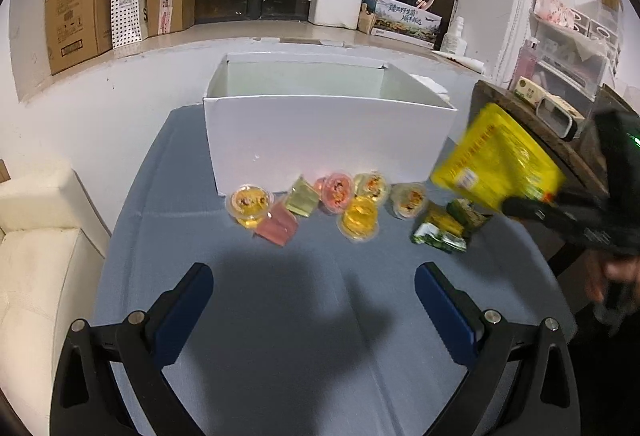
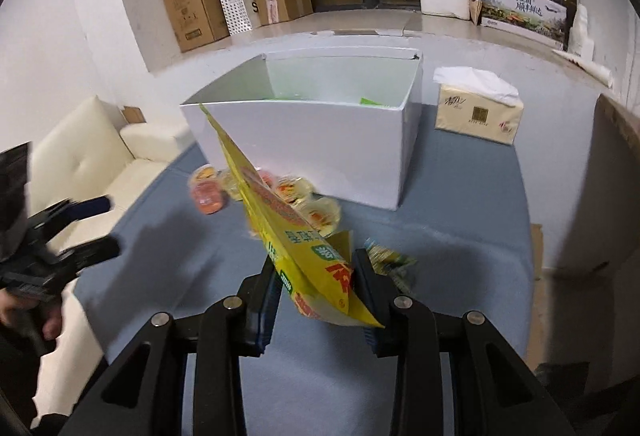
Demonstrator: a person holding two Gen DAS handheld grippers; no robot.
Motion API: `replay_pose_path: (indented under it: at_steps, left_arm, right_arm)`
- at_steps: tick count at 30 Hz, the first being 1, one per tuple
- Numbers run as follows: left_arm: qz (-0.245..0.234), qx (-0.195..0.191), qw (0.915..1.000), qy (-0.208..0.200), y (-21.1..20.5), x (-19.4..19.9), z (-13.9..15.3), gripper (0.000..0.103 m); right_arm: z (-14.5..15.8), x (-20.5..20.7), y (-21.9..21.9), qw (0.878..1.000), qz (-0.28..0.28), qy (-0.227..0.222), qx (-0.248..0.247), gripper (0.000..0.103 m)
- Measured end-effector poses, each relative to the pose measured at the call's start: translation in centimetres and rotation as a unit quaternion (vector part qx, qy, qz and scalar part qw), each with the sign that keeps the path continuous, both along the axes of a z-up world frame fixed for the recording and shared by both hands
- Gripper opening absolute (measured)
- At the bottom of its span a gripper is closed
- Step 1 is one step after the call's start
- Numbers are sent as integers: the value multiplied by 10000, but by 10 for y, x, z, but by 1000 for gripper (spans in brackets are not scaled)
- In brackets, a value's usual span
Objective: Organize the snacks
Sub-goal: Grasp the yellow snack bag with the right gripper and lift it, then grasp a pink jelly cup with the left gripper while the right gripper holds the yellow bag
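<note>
On the blue worktop (image 1: 280,316) stands an open white box (image 1: 320,140); from the right wrist view something green shows low inside it, too little to identify. Jelly cups (image 1: 348,204) and small green packets (image 1: 444,228) lie just before its front wall. The right gripper (image 2: 316,276) is clamped on a yellow snack bag (image 2: 280,220), lifted above the cups. The left gripper (image 1: 314,300) hovers with jaws spread wide, holding nothing.

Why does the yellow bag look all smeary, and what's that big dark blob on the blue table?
Left wrist view: the yellow bag is smeared by motion blur, the white box stays sharp, and the dark blob is a shadow on the table. Right wrist view: the bag's far end blurs, and the fisheye lens bends the room's edges.
</note>
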State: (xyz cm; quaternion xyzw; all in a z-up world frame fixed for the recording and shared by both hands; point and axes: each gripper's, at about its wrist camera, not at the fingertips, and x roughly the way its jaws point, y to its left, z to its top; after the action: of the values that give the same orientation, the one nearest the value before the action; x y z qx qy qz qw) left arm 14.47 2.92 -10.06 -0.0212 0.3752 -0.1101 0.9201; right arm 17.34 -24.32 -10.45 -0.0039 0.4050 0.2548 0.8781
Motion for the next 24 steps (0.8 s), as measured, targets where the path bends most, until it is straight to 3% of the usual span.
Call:
replay_pose_path:
  at_steps: [4,9,12,14,19,21,23,24]
  left_arm:
    - [-31,266,9996,39,-2,26,-11,103]
    - [-11,293,9993,229,-4,51,-31,101]
    - [-39,297,9990,345,-8,62,-43,83]
    - [0,290,9980,556,-10,73,-55,57]
    - [216,198,9979,579,-6,91,-71,57]
    - [247,165,9982,526,-3,92,-71,50]
    - [247,41,9983,530,2,93,-70,22]
    - [229,-37,9983,537,4,93,-69,17]
  right_arm:
    - [-12,-7,-5,9977,-107,385,546,37]
    - [-25,-5,-10,9962,-252,552,632,35]
    - [-25,-9,-15,9947,-293,549,817,35]
    - [-24,-15,-16,9945,-293,512,862,35]
    - [-23,-31,-18,9942,-249,493,920,35]
    - [-23,-38,-19,9939,-222,481,969,35]
    - [-22,-43,-18,9941,-200,440,966,35]
    - [-22,-45,-17,9941,-187,440,976,35]
